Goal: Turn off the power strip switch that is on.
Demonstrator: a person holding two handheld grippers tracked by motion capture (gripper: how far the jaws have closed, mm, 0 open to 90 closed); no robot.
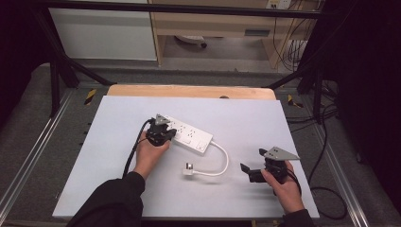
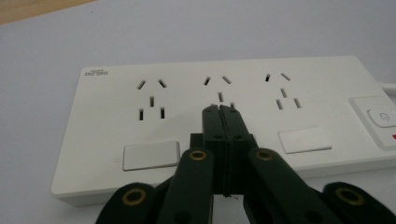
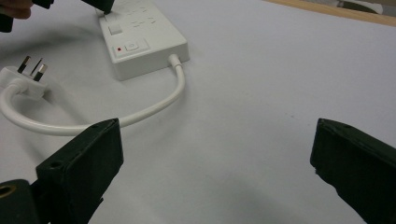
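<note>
A white power strip (image 1: pixel 190 135) lies near the middle of the white sheet, its short white cable (image 1: pixel 221 163) curling to a plug (image 1: pixel 188 169) that lies on its back with prongs up. My left gripper (image 1: pixel 162 132) rests over the strip's left end, jaws shut with nothing between them. In the left gripper view the closed tips (image 2: pixel 222 111) sit just over the middle socket of the strip (image 2: pixel 116 116). My right gripper (image 1: pixel 251 166) hovers at the right of the sheet, jaws wide open and empty. The right gripper view shows the strip (image 3: pixel 140 42), cable (image 3: pixel 154 105) and plug (image 3: pixel 28 77) ahead.
The white sheet (image 1: pixel 118 189) covers a wooden table (image 1: pixel 189 91) whose far edge shows beyond it. Black frame bars and loose black cables (image 1: pixel 326 156) run along the right side. The strip has a switch with a red mark (image 3: pixel 132 46) at its cable end.
</note>
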